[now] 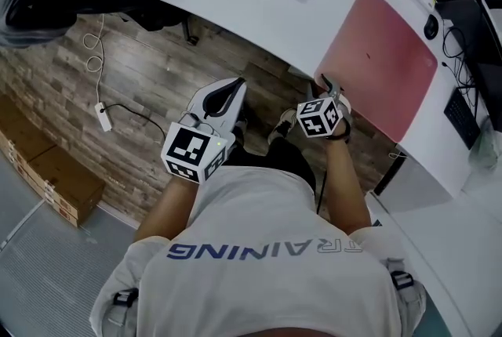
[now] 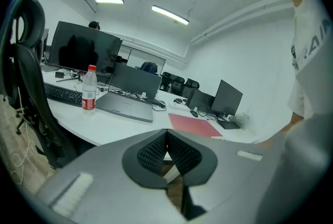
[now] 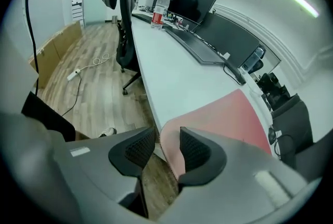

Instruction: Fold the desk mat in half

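The white curved bench carries the pink desk mat, which lies flat and unfolded, with one corner at the bench's front edge. The right claw stands open around that corner, a pad on each side and not pressing. The left claw is closed on nothing, over the wooden floor just short of the bench.

My left gripper held low ahead of me, jaws pressed together at the tips with nothing between, my right gripper pitched steeply down, jaws standing apart, left forearm and right forearm bare, stretched forward.
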Motion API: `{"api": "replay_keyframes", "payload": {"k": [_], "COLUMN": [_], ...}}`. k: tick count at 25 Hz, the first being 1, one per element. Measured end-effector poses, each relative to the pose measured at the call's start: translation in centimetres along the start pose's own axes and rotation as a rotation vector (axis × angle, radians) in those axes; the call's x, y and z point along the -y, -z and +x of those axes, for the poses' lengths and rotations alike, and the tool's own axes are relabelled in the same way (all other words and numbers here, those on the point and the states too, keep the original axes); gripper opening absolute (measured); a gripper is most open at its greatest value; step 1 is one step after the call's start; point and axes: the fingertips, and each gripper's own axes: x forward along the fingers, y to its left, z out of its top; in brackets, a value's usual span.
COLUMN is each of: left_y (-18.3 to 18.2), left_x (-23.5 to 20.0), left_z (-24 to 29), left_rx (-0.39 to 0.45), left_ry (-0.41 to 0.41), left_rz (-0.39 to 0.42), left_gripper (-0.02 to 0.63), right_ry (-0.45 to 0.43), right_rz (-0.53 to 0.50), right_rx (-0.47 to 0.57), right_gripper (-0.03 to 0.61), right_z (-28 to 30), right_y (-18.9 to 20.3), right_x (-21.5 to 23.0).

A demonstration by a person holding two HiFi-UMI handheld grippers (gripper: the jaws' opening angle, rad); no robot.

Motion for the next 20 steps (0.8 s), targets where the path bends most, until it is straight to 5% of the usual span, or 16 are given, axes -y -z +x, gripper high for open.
{"api": "replay_keyframes", "payload": {"k": [3,11,20], "left_y": [0.0,-0.5,-1.3], "left_x": [-0.7,0.4,2.5], "left_z": [0.3,1.8,2.2], "left_rx": [-0.006,-0.016,-0.012], "left_ry": [0.009,0.045,0.054], "left_rz": [-0.004,0.013,0.045], "left_gripper": [-0.002,-0.002,-0.002], "right_ry": [-0.004,-0.175,-0.232], "right_rz": [0.012,0.098,0.138], "right_rx": [0.001,0.097,0.140], "right_gripper": [0.142,0.106,0.029], "right_z": [0.1,-0.5,-1.0], "right_y": [0.0,-0.1,-0.4], "right_x": [0.1,0.5,0.4]}}
